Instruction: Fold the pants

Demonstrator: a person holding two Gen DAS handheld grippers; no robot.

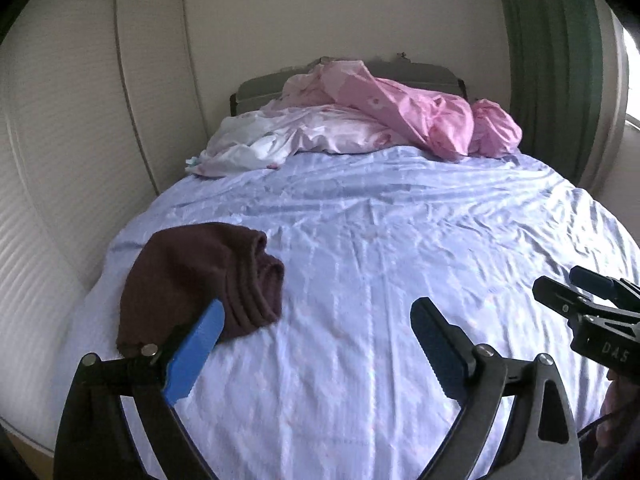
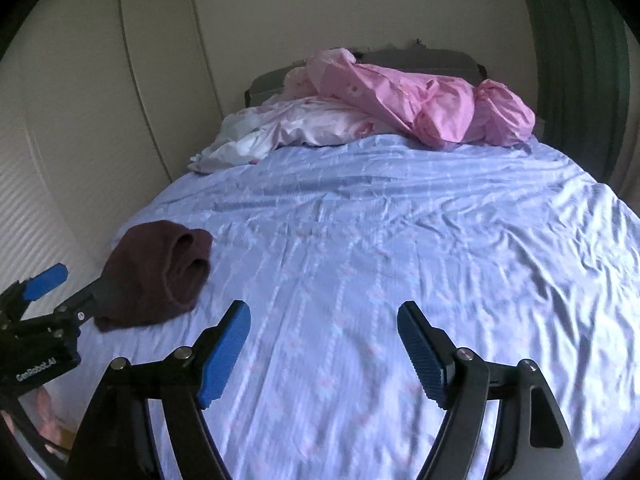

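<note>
Dark maroon pants (image 1: pixel 200 276) lie folded in a compact bundle on the near left of the lavender bed sheet (image 1: pixel 380 240). They also show in the right wrist view (image 2: pixel 160 272). My left gripper (image 1: pixel 320 312) is open and empty, held just above the sheet, its left finger in front of the bundle's near edge. My right gripper (image 2: pixel 324 316) is open and empty over bare sheet to the right of the pants. The right gripper shows at the right edge of the left wrist view (image 1: pixel 576 292). The left gripper shows at the left edge of the right wrist view (image 2: pixel 68 284).
A heap of pink bedding (image 1: pixel 420 112) and a pale pillow (image 1: pixel 312 132) lie at the head of the bed against a grey headboard (image 1: pixel 256 88). A cream wardrobe (image 1: pixel 100 120) stands along the left side. A green curtain (image 1: pixel 552 60) hangs at the right.
</note>
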